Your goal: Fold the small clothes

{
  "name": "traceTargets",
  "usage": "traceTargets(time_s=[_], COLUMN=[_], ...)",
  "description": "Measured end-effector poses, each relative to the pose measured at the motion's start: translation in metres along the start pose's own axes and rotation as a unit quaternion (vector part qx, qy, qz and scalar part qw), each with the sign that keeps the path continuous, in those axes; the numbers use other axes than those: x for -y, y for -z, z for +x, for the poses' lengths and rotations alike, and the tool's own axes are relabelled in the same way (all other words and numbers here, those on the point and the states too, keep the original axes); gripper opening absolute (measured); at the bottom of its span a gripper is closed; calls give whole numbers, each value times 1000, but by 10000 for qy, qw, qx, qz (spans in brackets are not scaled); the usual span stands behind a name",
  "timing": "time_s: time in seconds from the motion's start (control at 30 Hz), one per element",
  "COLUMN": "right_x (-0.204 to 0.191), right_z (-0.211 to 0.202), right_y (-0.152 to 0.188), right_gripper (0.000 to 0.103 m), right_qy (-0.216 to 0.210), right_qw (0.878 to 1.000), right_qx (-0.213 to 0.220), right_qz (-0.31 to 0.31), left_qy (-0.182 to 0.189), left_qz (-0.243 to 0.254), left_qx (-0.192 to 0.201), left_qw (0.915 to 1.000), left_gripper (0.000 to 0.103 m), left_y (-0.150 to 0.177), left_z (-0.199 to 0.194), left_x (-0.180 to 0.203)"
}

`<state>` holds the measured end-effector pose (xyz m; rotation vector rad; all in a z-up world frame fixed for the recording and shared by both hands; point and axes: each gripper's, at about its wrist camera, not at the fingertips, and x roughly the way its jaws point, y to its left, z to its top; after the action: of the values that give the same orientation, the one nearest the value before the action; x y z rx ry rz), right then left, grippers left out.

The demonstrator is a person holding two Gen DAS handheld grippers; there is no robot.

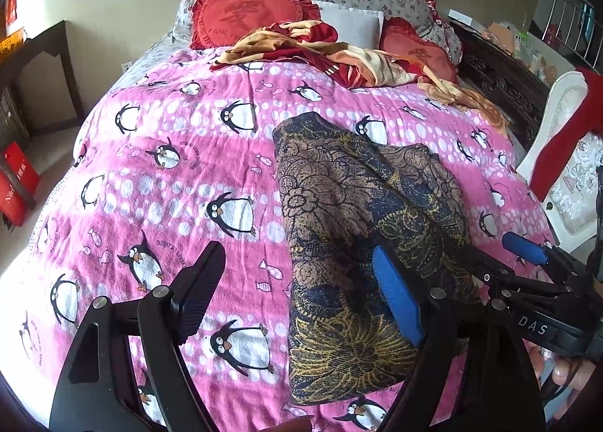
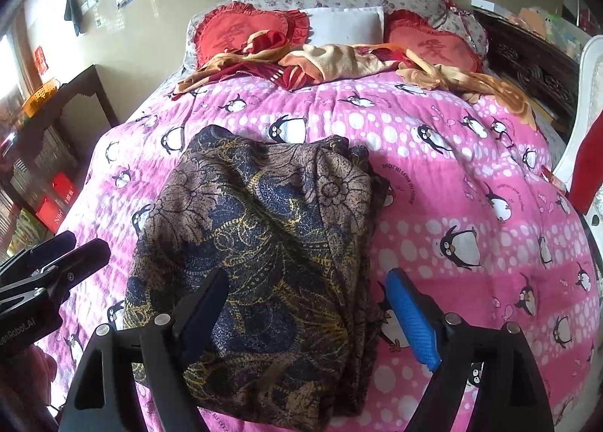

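The dark floral garment [image 2: 260,243] lies folded on the pink penguin bedspread [image 2: 471,175], at twelve o'clock from the right tongs [image 2: 309,311]. It looks soft, light and floppy; grip the layered right edge. Both right and left tongs [image 1: 297,296] gape wide, empty. The near hem is hidden.

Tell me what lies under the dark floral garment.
The dark floral garment lies on the pink penguin blanket, which shows all around it. Anything between its folded layers or beneath it is covered.
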<state>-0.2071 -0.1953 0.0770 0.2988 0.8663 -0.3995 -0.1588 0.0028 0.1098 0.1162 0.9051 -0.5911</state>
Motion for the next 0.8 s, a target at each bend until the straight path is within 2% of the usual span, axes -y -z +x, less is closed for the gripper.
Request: traceTargets(time_s=[0.8], right_x=[-7], right_z=[19], right_y=[2], right_gripper=[83], right_qy=[-42], right_qw=[9997], right_qx=[-235], right_qz=[5], left_qy=[-230], left_qz=[-11], left_qx=[-188], left_qw=[9996], left_gripper=[81], left_y=[4], left_z=[19], left_x=[-6])
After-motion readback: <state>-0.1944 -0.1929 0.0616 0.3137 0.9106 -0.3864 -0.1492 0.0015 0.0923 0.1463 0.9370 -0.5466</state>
